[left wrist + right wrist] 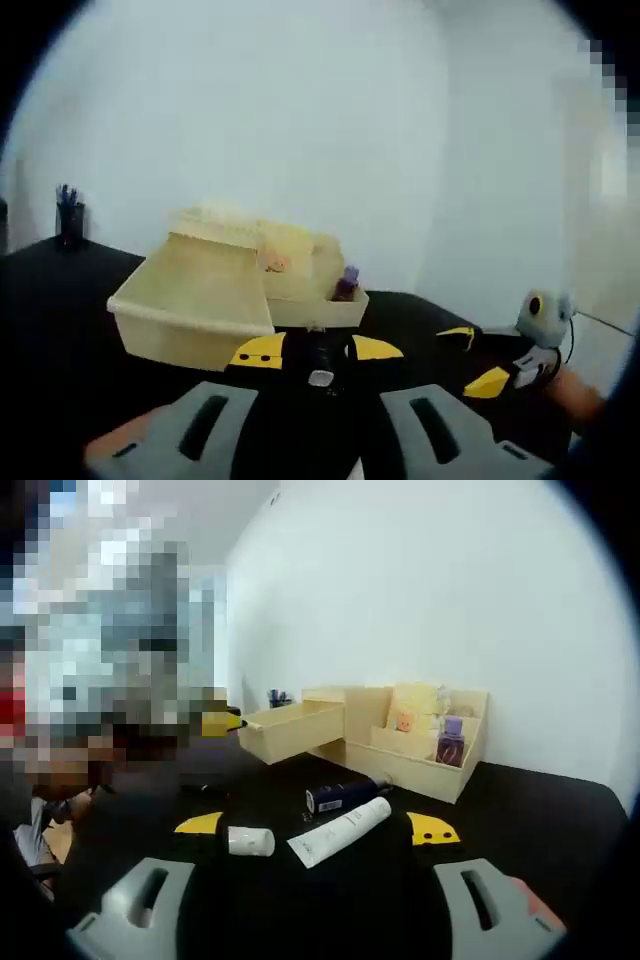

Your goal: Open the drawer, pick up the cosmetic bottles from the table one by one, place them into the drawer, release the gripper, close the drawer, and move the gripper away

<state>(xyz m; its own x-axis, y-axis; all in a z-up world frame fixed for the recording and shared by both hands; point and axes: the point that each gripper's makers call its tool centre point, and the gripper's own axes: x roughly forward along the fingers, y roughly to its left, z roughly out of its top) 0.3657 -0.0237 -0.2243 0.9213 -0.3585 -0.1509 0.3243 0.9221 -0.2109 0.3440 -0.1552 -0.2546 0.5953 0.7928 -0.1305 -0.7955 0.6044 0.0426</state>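
A cream drawer stands pulled out of the cream organizer. My left gripper is just in front of it, its yellow-tipped jaws narrowed on a small dark bottle that is hard to make out against the black table. In the right gripper view the open drawer and organizer lie ahead. A dark blue bottle, a white tube and a small white bottle lie on the table. My right gripper hangs wide open just before them, holding nothing.
A purple bottle stands in an organizer compartment. A dark pen cup sits at the far left of the black table. The right gripper shows at the right of the left gripper view. A white wall stands behind.
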